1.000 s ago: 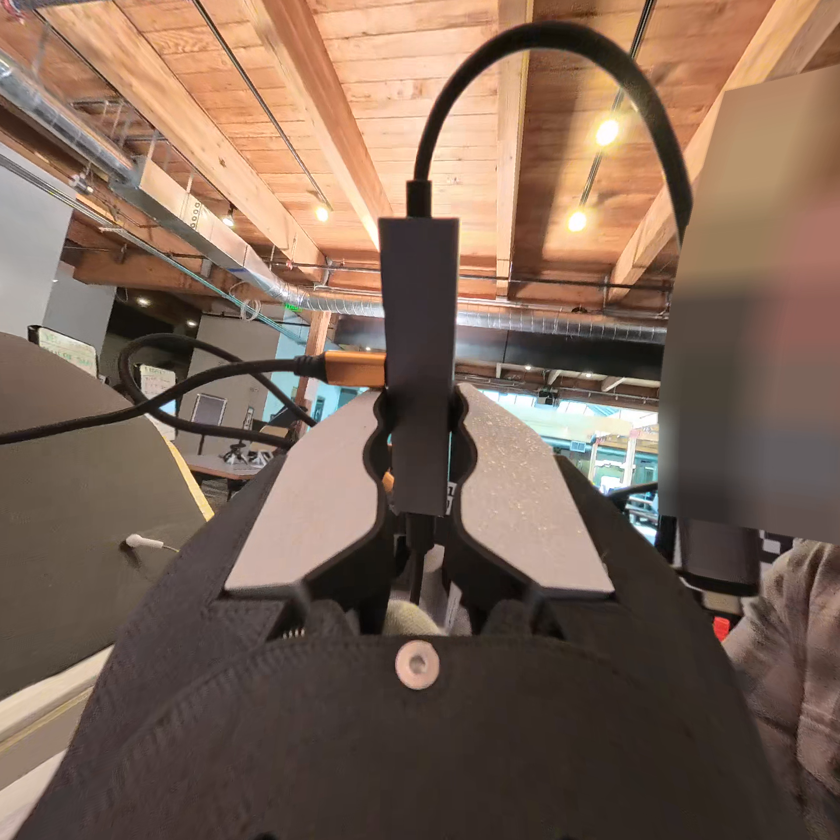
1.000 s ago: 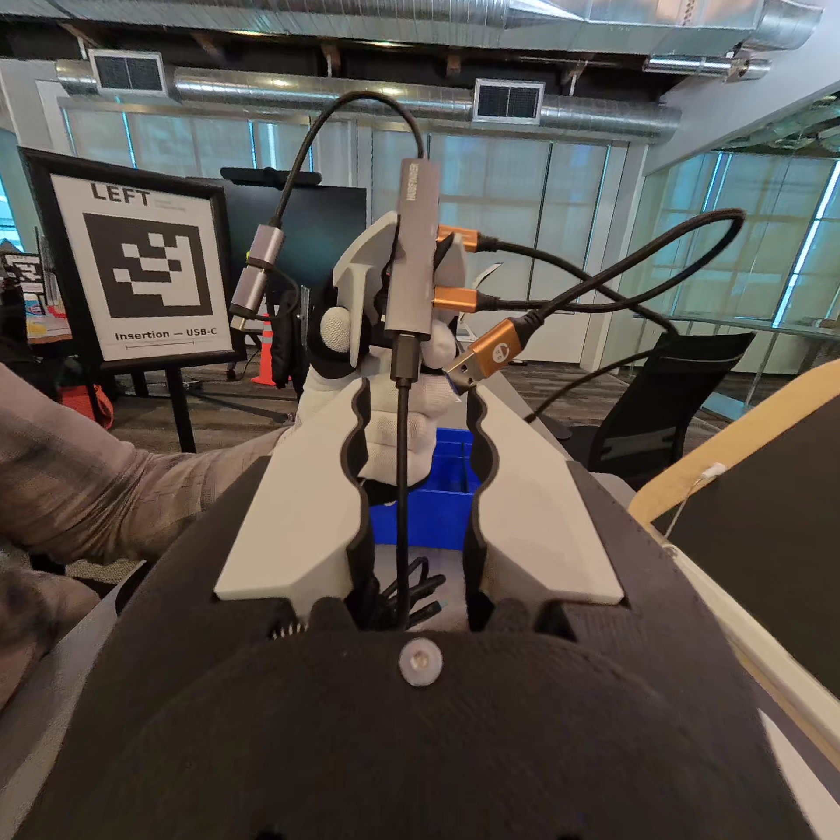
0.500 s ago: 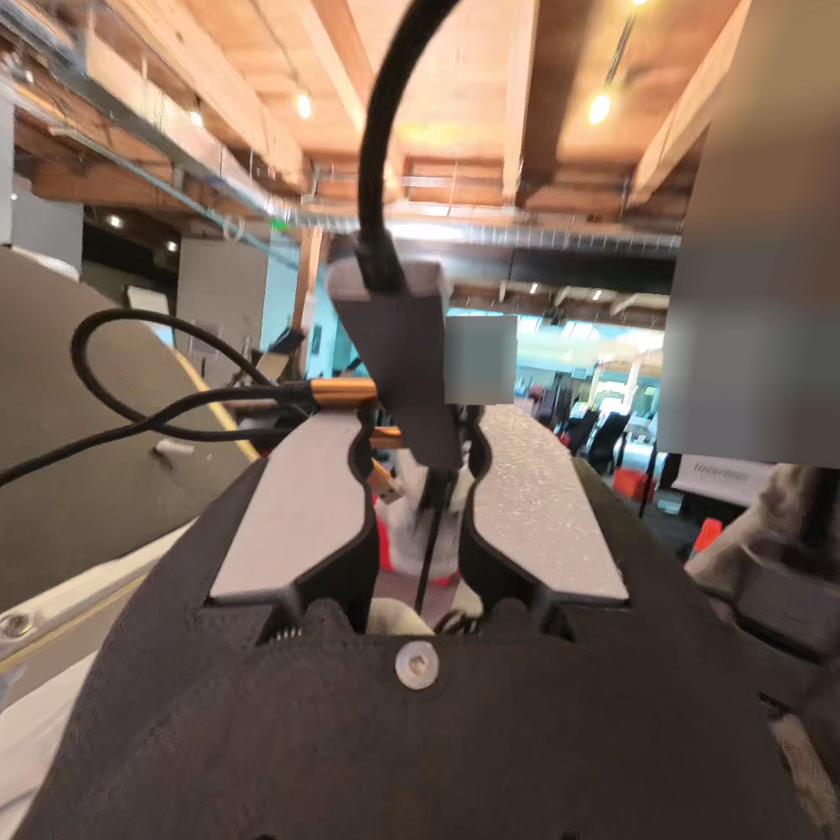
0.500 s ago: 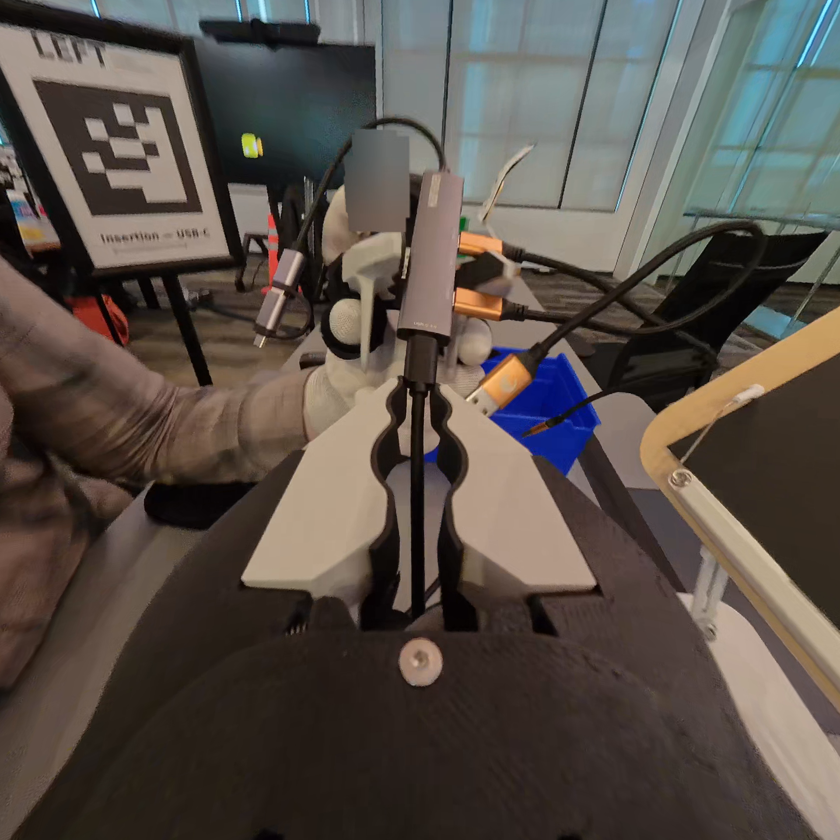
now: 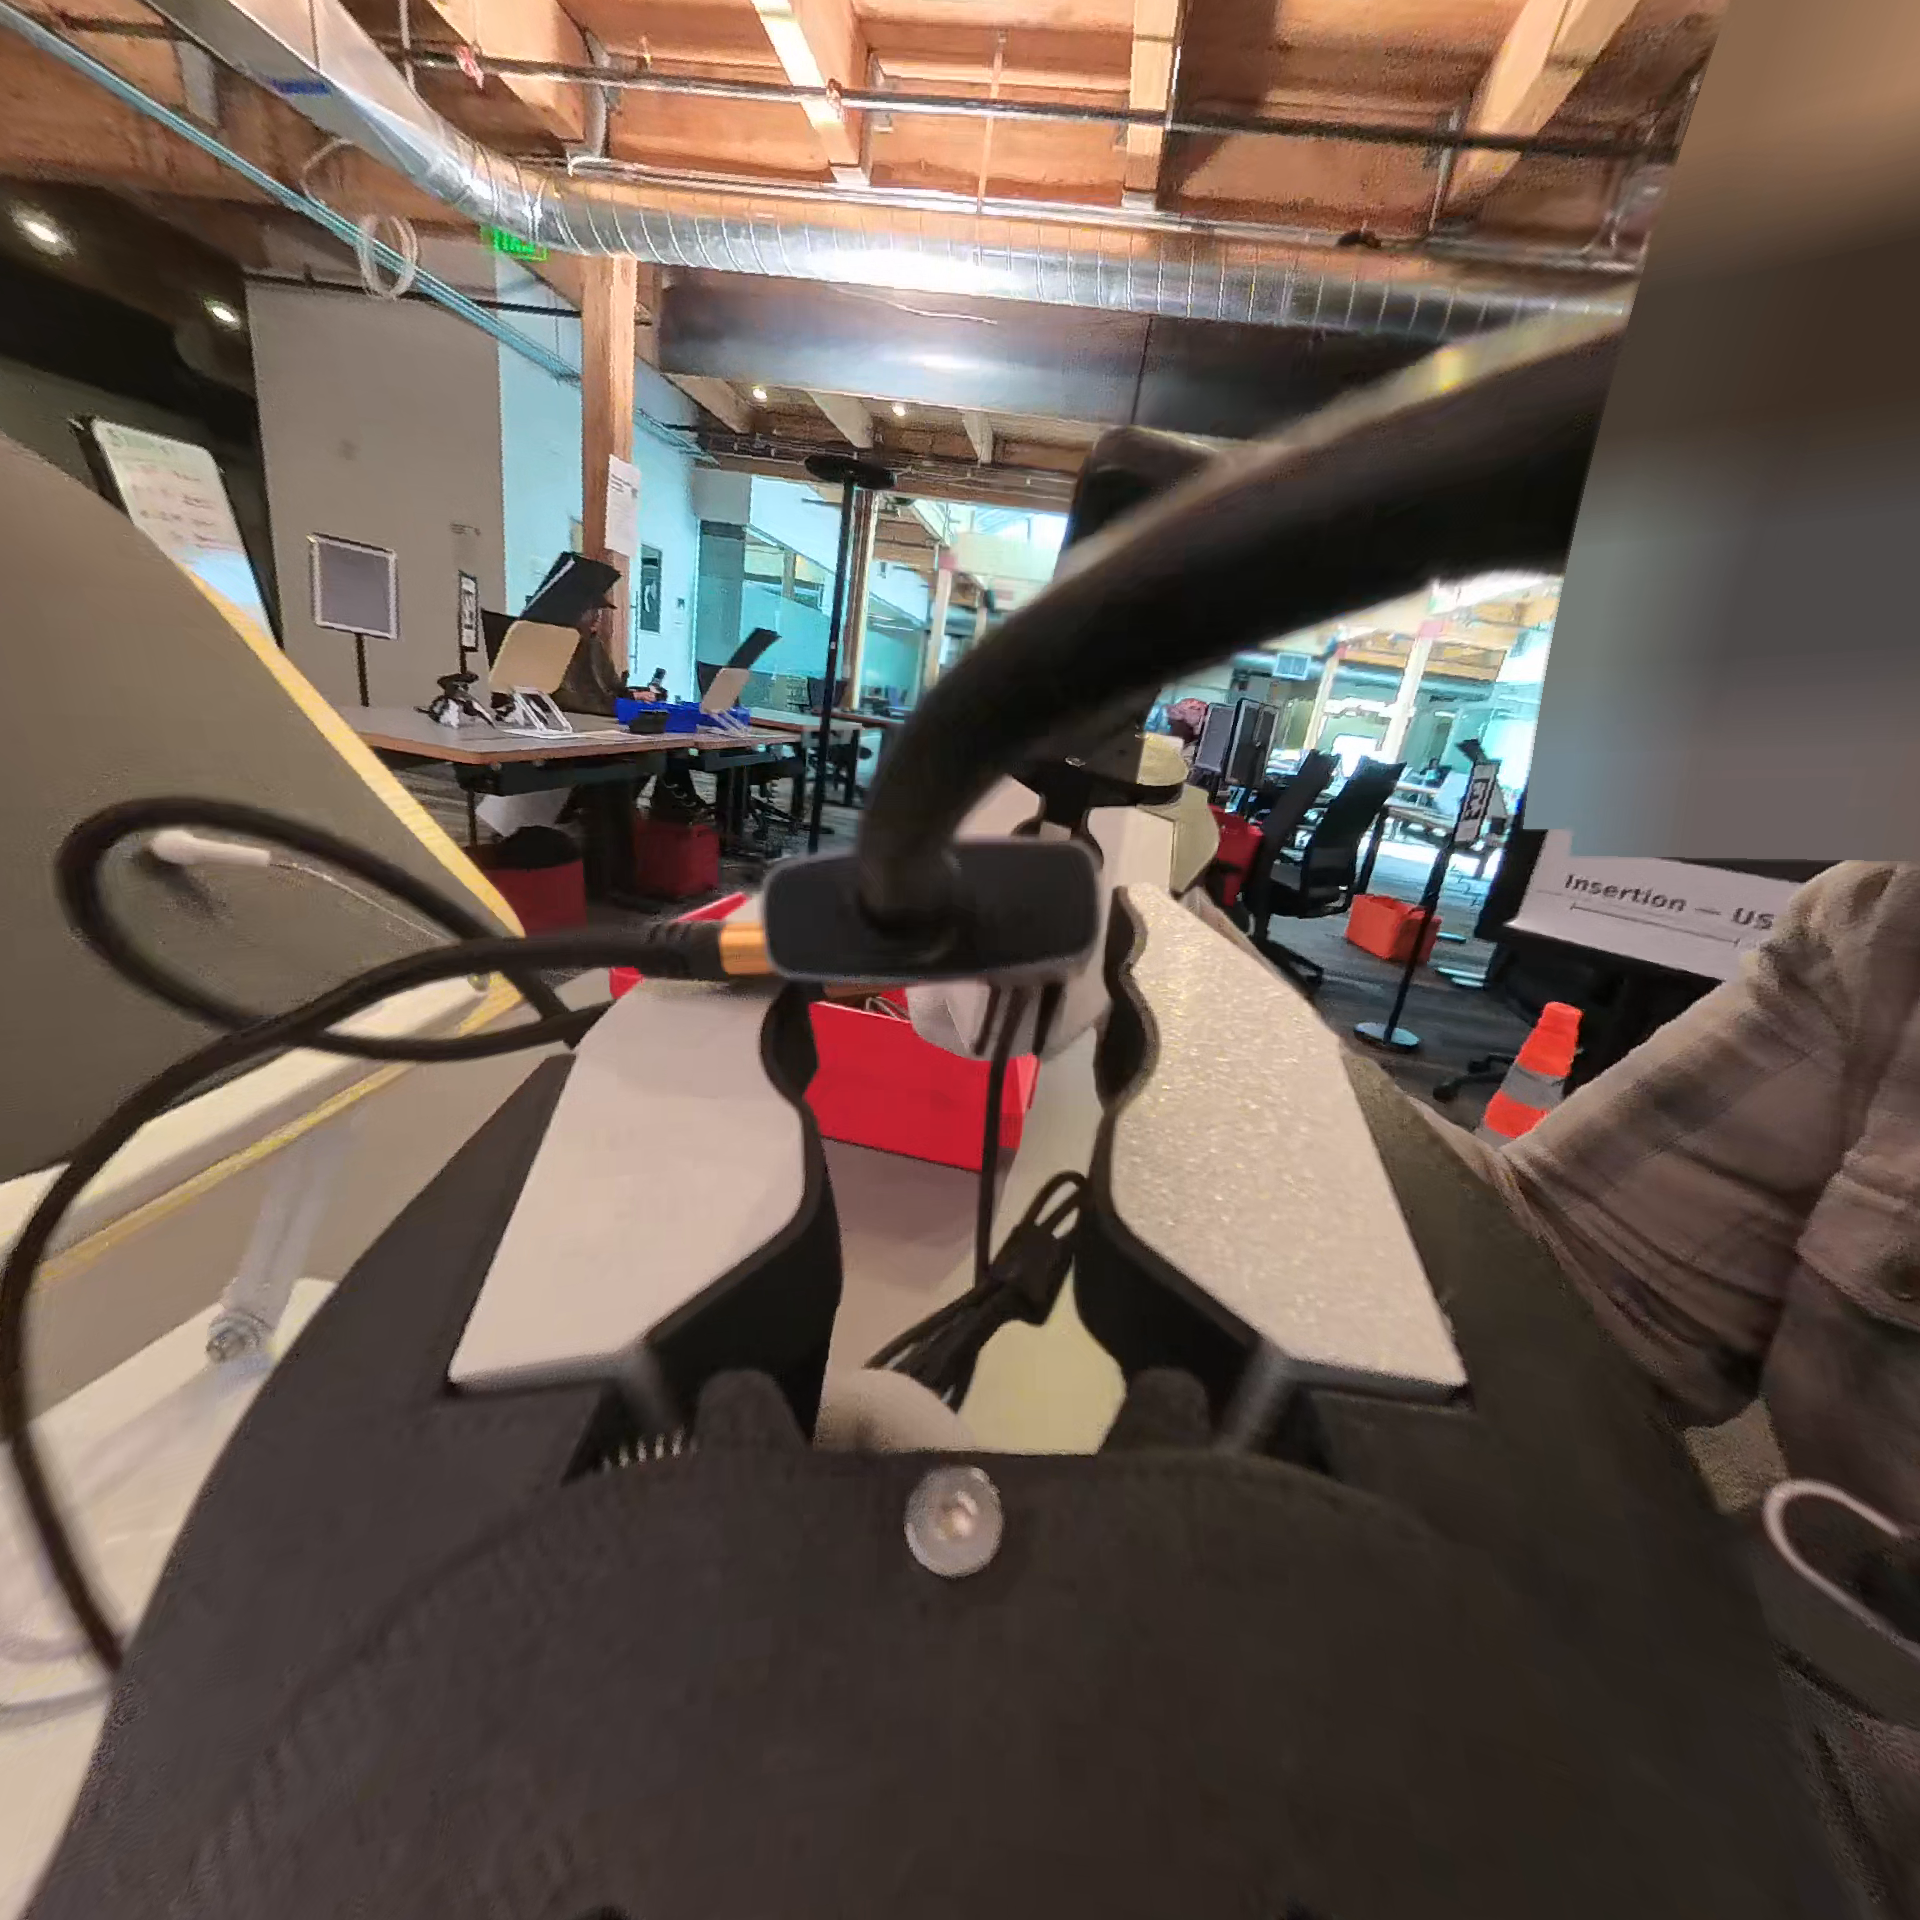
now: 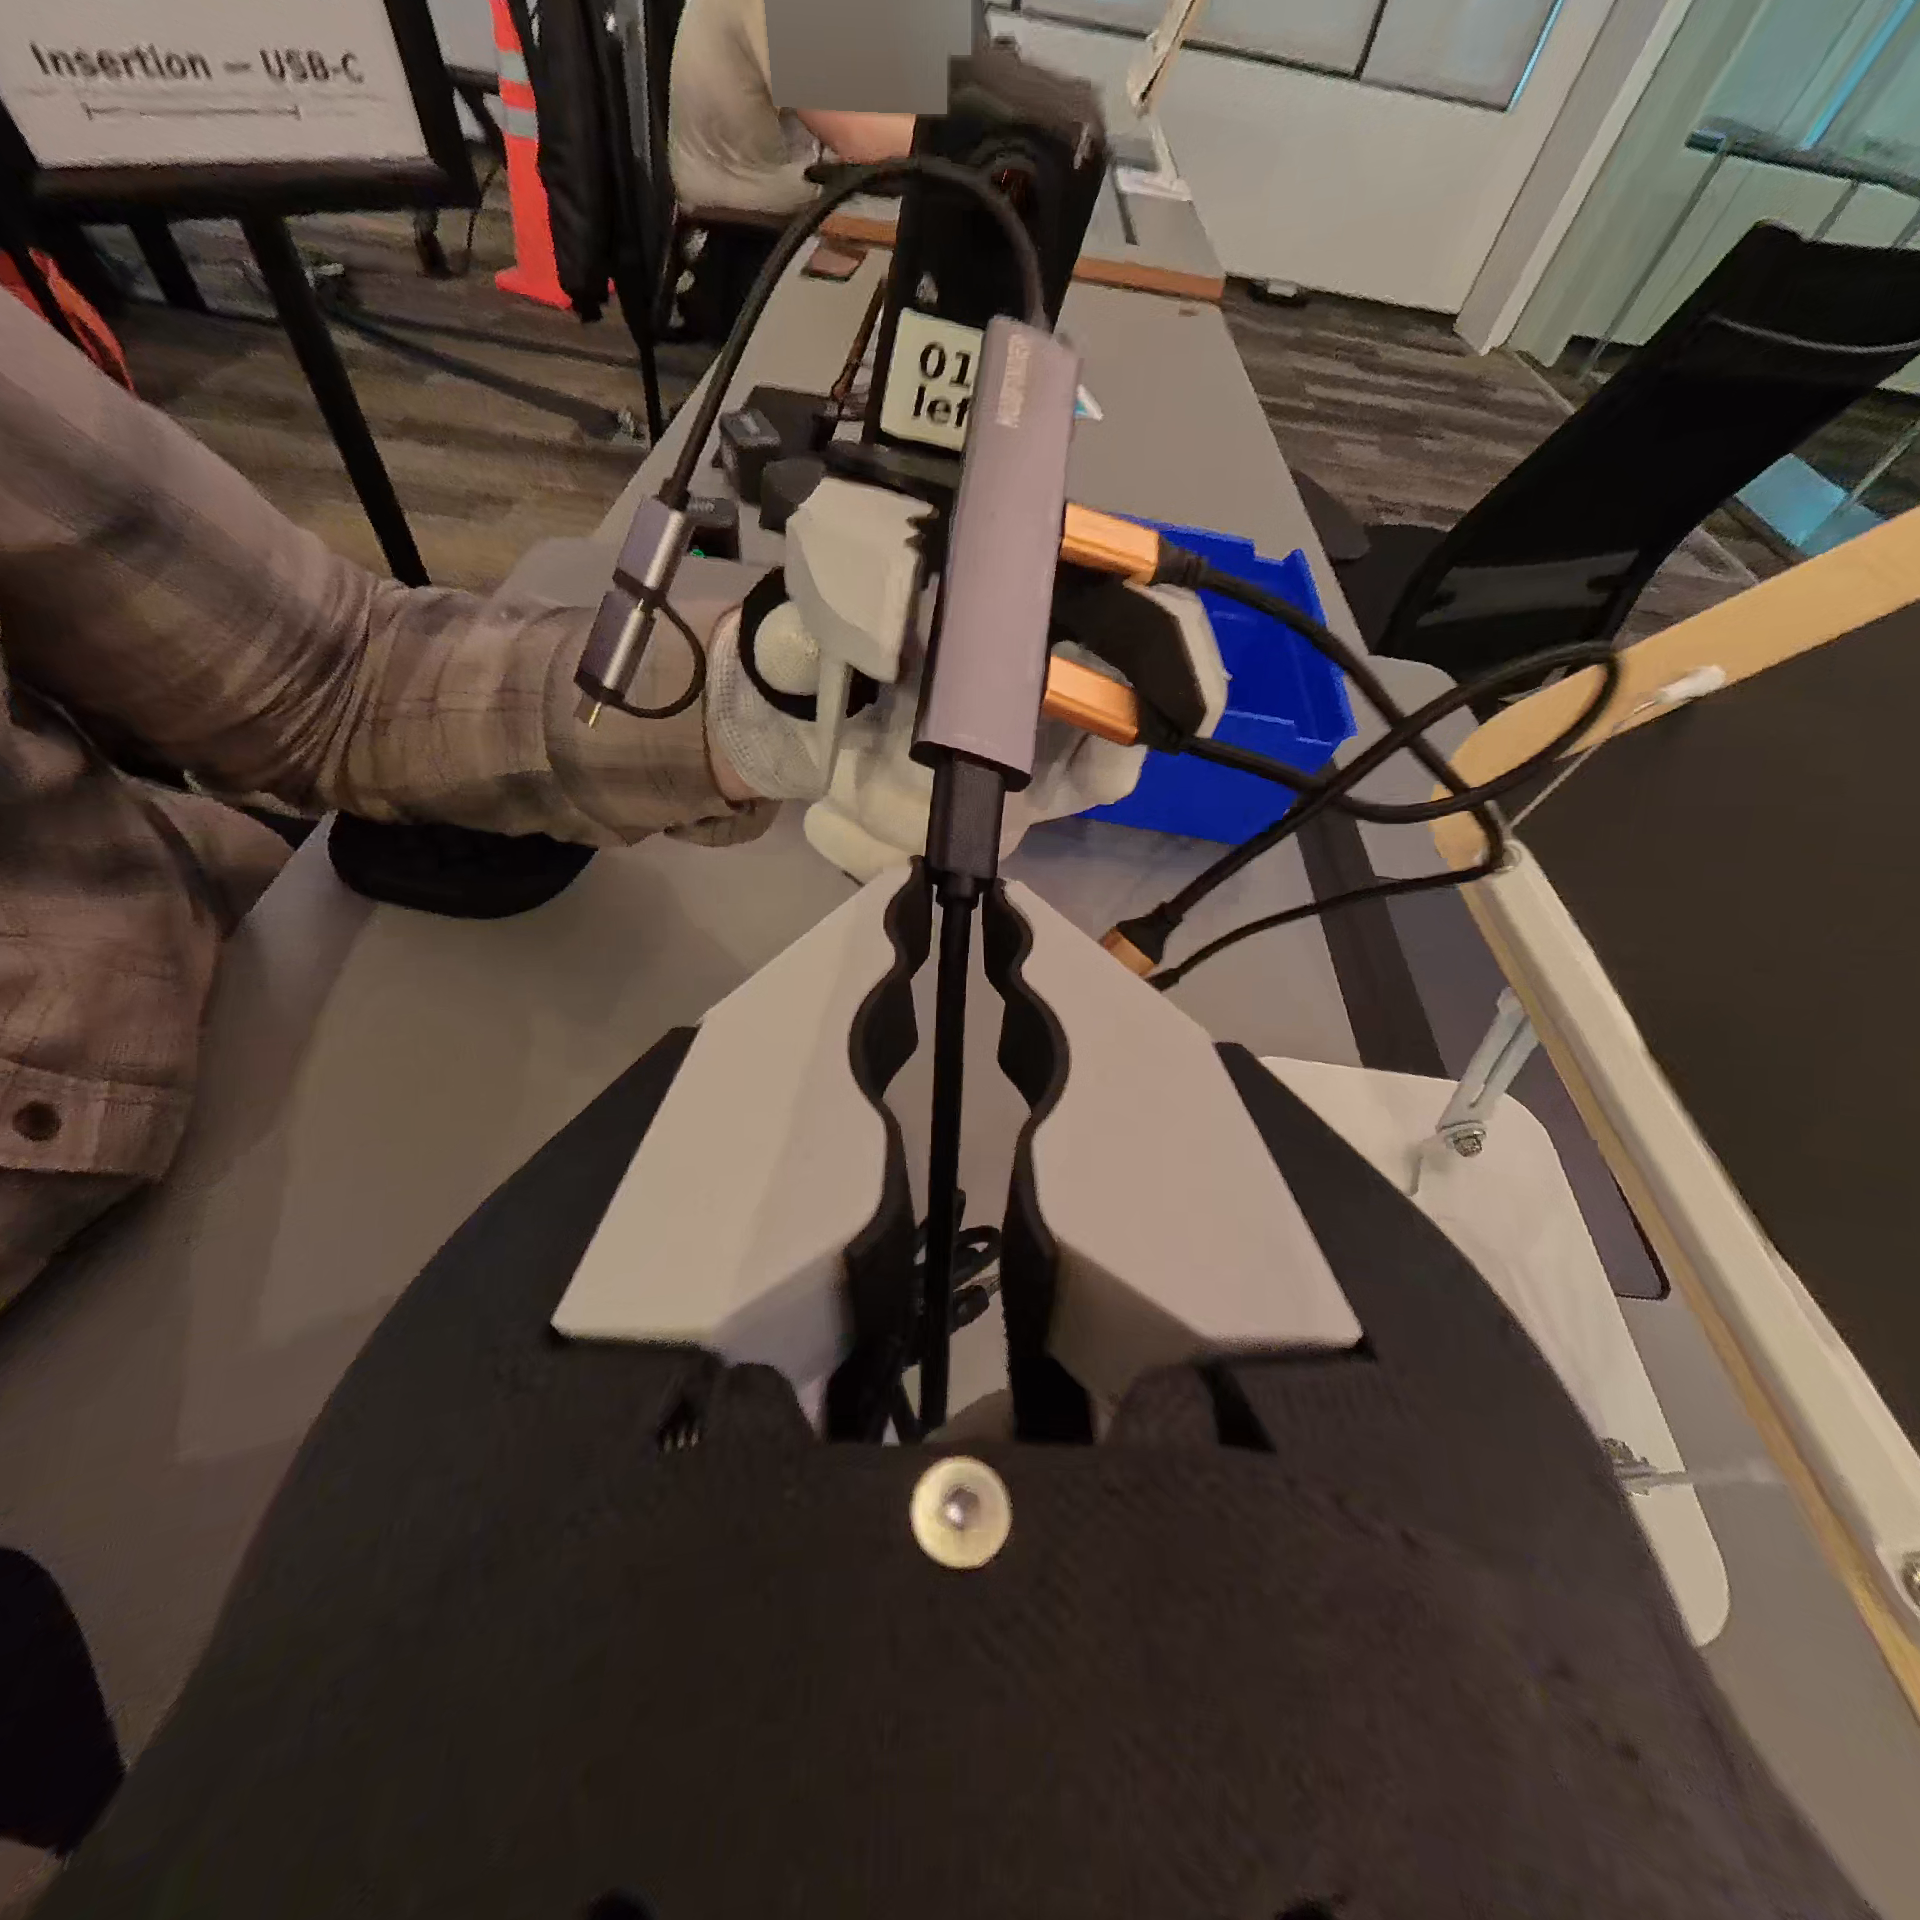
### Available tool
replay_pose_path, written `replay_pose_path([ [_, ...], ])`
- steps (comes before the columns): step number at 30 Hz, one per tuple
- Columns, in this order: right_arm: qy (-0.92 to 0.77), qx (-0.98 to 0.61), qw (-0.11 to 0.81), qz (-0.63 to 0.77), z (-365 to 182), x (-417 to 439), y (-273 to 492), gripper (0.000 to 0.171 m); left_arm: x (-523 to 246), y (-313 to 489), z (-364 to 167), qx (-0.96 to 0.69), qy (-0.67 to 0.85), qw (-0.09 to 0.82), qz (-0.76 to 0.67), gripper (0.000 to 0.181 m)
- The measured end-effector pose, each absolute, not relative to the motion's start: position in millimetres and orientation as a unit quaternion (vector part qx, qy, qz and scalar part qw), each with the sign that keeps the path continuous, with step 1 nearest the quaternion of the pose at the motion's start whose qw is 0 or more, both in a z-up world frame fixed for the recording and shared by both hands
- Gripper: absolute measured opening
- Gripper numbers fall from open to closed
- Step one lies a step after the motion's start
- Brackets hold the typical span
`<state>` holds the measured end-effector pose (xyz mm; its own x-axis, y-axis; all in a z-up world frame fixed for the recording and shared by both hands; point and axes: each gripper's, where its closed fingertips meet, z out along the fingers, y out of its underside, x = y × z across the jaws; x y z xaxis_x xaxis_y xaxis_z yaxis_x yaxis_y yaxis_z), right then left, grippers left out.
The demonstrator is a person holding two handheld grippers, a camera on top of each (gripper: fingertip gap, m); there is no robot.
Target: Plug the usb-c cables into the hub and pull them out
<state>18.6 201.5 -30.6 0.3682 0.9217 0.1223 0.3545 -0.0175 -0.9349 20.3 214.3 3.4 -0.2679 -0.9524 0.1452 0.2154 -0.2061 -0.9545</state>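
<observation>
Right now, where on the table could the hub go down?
Bare grey tabletop between the sleeve and the right gripper. Crowded to the right: black cables loop past the blue bin to the board edge. The hub sits clamped in the left gripper.

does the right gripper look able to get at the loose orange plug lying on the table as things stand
Probably not yet. The right gripper is shut on the black cable plugged into the hub. The loose orange plug lies close by with nothing over it, but the gripper must let go first.
</observation>
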Motion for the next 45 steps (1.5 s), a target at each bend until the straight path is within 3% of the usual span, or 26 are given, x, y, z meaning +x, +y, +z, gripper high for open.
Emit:
replay_pose_path([
  [4, -0.473, -0.645, 0.518, 0.304, -25, 18, 205, 0.006, 17, 214, 0, -0.408, 0.459, 0.436, -0.658, 0.062],
  [7, -0.468, -0.637, 0.521, 0.321, -25, 16, 208, 0.006, 10, 208, 1, -0.395, 0.475, 0.415, -0.668, 0.081],
  [11, -0.462, -0.636, 0.528, 0.322, -25, 14, 213, 0.006, 6, 211, 0, -0.405, 0.479, 0.404, -0.666, 0.085],
  [20, -0.475, -0.636, 0.574, 0.199, -24, 4, 234, 0.004, -1, 235, 5, -0.475, 0.440, 0.380, -0.660, 0.074],
  [27, -0.393, -0.605, 0.660, 0.208, 3, -9, 257, 0.004, -21, 273, 45, -0.418, 0.246, 0.499, -0.718, 0.064],
  [31, -0.339, -0.582, 0.696, 0.247, 11, -15, 266, 0.004, -31, 284, 52, -0.403, 0.174, 0.496, -0.750, 0.067],
  [37, -0.303, -0.570, 0.713, 0.274, 20, -1, 268, 0.002, -40, 304, 40, -0.431, 0.175, 0.487, -0.740, 0.054],
  [42, -0.340, -0.593, 0.699, 0.212, 24, 26, 258, 0.000, -48, 334, -4, -0.545, 0.307, 0.520, -0.582, 0.046],
  [45, -0.359, -0.602, 0.684, 0.199, 24, 40, 249, 0.000, -73, 346, 0, -0.557, 0.310, 0.539, -0.550, 0.045],
])
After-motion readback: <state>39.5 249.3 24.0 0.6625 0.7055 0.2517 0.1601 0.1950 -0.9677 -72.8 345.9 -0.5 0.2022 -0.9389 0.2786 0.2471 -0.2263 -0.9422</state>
